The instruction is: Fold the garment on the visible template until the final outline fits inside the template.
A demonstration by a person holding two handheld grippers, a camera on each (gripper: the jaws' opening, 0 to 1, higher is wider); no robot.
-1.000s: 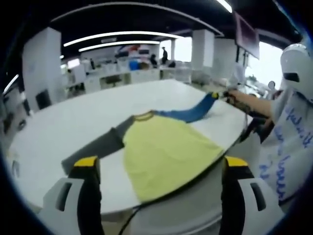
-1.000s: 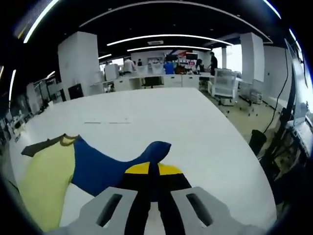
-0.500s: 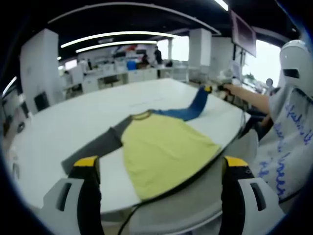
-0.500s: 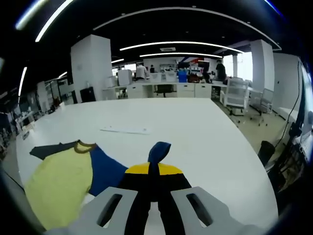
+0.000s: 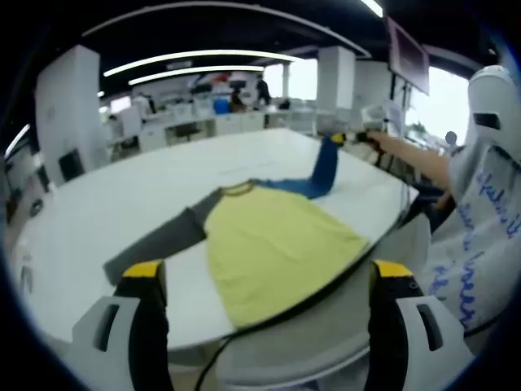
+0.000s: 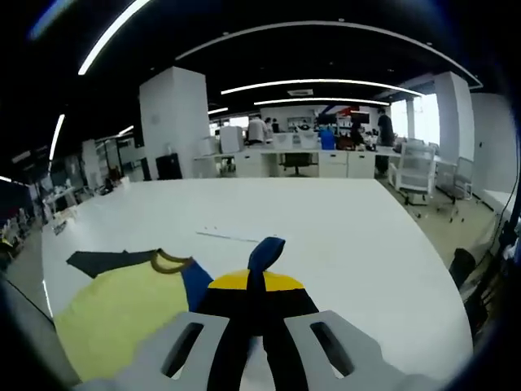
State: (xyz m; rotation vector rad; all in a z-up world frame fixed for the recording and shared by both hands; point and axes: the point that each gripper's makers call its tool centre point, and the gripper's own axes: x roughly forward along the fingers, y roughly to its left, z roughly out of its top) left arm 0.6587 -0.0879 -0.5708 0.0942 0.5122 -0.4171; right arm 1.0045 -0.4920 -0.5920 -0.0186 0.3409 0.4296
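A yellow shirt [image 5: 277,248] with a grey sleeve [image 5: 159,243] and a blue sleeve [image 5: 319,173] lies on a white table [image 5: 122,204]. My left gripper [image 5: 264,273] hovers open before the table's near edge, short of the shirt's hem, with nothing between its fingers. In the right gripper view my right gripper [image 6: 256,281] is shut on the blue sleeve's cuff [image 6: 265,251], which it holds up off the table. The yellow body [image 6: 122,314] and grey sleeve [image 6: 110,261] lie to its left. In the left gripper view that right gripper [image 5: 346,140] holds the sleeve end at the far right.
A person in a white top [image 5: 480,212] stands at the table's right side, arm stretched over it. A thin pale line [image 6: 224,236] is marked on the tabletop beyond the shirt. Desks, chairs and people fill the office behind. A cable [image 5: 216,362] hangs below the table edge.
My right gripper has lifted the blue sleeve's cuff and carried it inward toward the shirt body, so the sleeve now stands up steeply. The left gripper has stayed put.
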